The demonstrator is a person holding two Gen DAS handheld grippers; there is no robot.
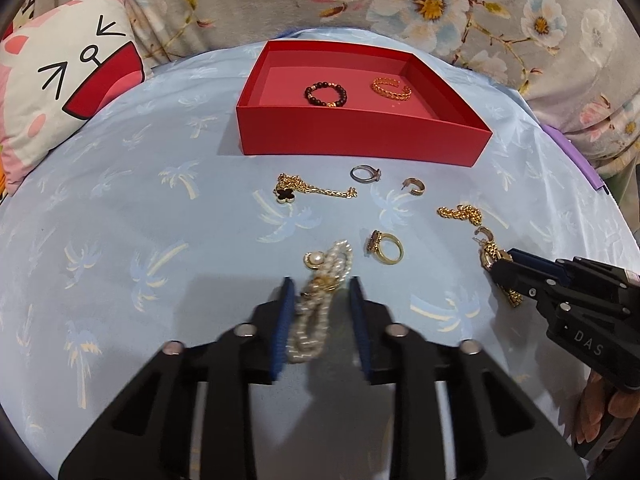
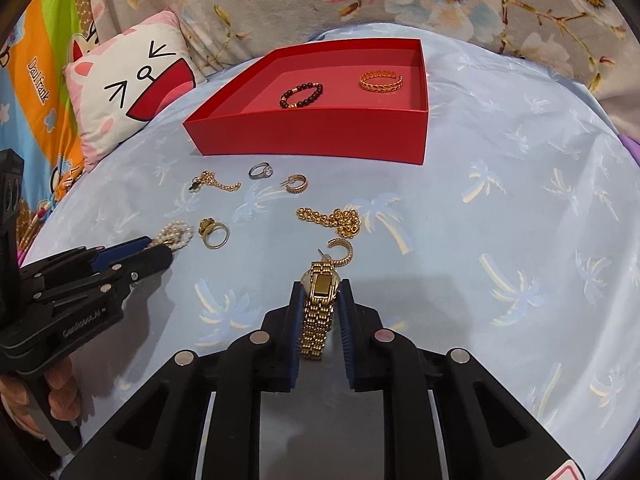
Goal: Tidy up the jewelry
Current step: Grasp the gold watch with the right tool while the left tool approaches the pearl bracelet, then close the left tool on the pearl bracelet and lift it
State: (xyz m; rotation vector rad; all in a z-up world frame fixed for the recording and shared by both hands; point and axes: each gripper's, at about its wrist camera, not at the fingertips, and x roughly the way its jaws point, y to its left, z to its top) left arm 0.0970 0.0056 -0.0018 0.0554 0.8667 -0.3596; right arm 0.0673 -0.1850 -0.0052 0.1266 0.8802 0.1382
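A red box [image 1: 360, 134] [image 2: 312, 134] holds a dark bead bracelet [image 1: 325, 95] [image 2: 302, 95] and a gold cuff [image 1: 390, 88] [image 2: 380, 81]. My left gripper [image 1: 320, 286] straddles a pearl necklace [image 1: 320, 300] [image 2: 174, 236], fingers not closed on it. My right gripper [image 2: 320, 286] [image 1: 500, 262] has its pads against a gold watch [image 2: 318, 312] [image 1: 498, 268]. Loose on the blue cloth lie a clover pendant chain [image 1: 304, 190], a silver ring [image 1: 365, 174], a hoop earring [image 1: 414, 187], a gold ring [image 1: 386, 246], a gold chain [image 1: 460, 213] and a second hoop earring [image 2: 342, 252].
A cat-face pillow [image 1: 68, 80] [image 2: 132, 92] lies at the far left. Floral fabric [image 1: 440, 8] rises behind the box. A purple object's edge [image 1: 580, 152] shows at the right of the cloth.
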